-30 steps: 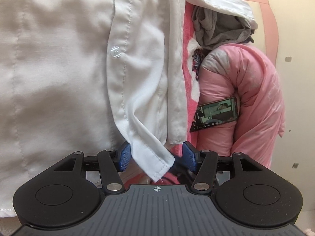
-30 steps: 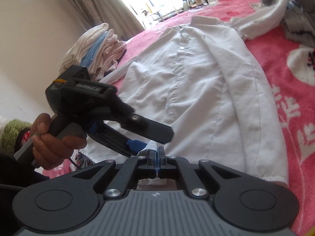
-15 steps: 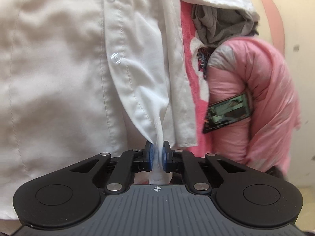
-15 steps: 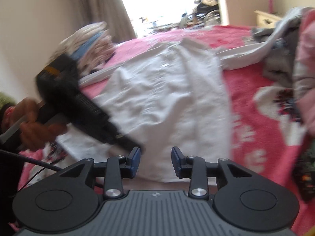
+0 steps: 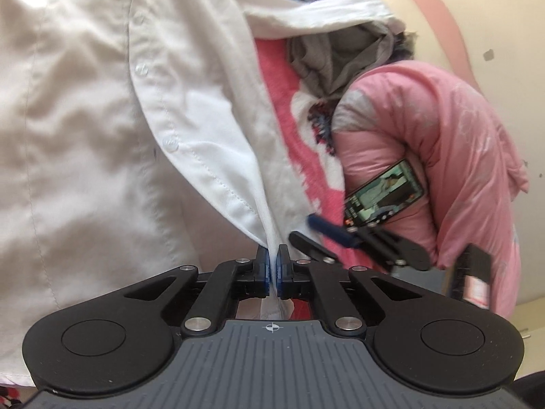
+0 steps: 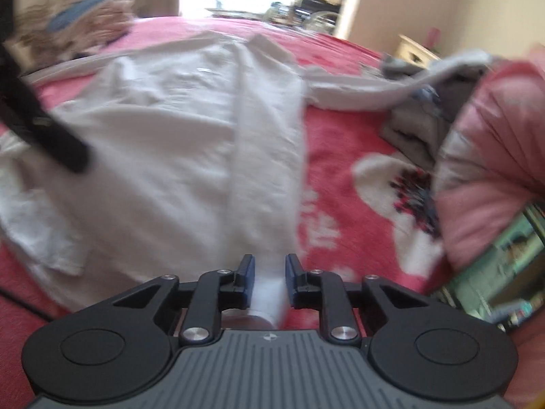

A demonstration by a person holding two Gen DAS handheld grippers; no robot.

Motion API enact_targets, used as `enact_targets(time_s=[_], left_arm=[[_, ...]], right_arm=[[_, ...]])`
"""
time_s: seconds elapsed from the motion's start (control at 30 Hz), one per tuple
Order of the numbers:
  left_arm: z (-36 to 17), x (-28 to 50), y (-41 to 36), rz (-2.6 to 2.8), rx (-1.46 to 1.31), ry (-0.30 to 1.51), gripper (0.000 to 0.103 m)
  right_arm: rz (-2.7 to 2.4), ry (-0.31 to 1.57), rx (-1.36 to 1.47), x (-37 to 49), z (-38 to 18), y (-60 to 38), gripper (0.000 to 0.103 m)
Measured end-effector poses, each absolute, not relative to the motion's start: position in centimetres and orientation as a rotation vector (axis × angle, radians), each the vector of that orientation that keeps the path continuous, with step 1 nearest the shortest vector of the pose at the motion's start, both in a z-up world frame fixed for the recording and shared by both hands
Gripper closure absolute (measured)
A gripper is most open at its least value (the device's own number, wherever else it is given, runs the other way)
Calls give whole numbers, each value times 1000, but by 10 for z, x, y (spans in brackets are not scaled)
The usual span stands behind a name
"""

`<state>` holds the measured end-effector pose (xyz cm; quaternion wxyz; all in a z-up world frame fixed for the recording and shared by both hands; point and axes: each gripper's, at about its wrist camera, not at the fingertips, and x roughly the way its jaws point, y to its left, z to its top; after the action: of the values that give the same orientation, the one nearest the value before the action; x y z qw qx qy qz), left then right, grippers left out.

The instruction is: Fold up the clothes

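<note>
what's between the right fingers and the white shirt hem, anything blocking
Nothing visible. The white shirt hem already lies between the right gripper fingers as they close. The left gripper is shut on another part of the hem, clear of it.

left claw [image 5: 271, 266] is clamped tight; right claw [image 6: 269, 274] has its jaws closing, pads apart.

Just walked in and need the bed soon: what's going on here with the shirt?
A person is folding a white shirt spread on the pink floral blanket, with handheld tongs in each hand. The left tongs are shut on the shirt's bottom hem corner by the button strip. The right tongs are closing around the hem further along, cloth between the pads but not pinched yet. A grey garment, a pink jacket and a phone lie beside it.
</note>
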<state>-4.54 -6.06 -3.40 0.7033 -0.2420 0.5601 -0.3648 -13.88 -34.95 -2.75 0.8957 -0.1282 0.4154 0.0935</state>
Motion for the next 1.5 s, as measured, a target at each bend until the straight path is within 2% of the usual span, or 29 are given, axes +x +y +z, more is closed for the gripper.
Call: enact_targets(time_s=[0.2,0.27,0.4,0.67,0.93,1.07,1.17,1.43,1.5], left_arm=[[-18,-48,-56,-848,-509,1206,102],[-16,-48,-54,-845,-503,1204,102],[-14,-45,-48,-832,-527,1197,102],[3,-36,-43,-838,-564,1140,102],[16,-26,-39,-840,-608,1090,102],[19,-23,-38,-841,-631,1083,102],[20,-23,-39,-843,-639,1084,102],[24,-20,-38,-854,-671,1074,102],[26,-20,-37,-863,-680,1067,102]], right_arm=[[111,826,-111,-139,-10,-388,84],[222,773,-168,-153,0,-380,83],[428,740,-377,-177,6,-356,69],[542,759,-668,-188,-10,-330,69],[583,736,-819,-194,-19,-321,68],[597,725,-831,-193,-26,-312,64],[600,711,-838,-193,-30,-304,53],[550,688,-834,-185,-39,-292,54],[528,688,-812,-183,-39,-292,58]])
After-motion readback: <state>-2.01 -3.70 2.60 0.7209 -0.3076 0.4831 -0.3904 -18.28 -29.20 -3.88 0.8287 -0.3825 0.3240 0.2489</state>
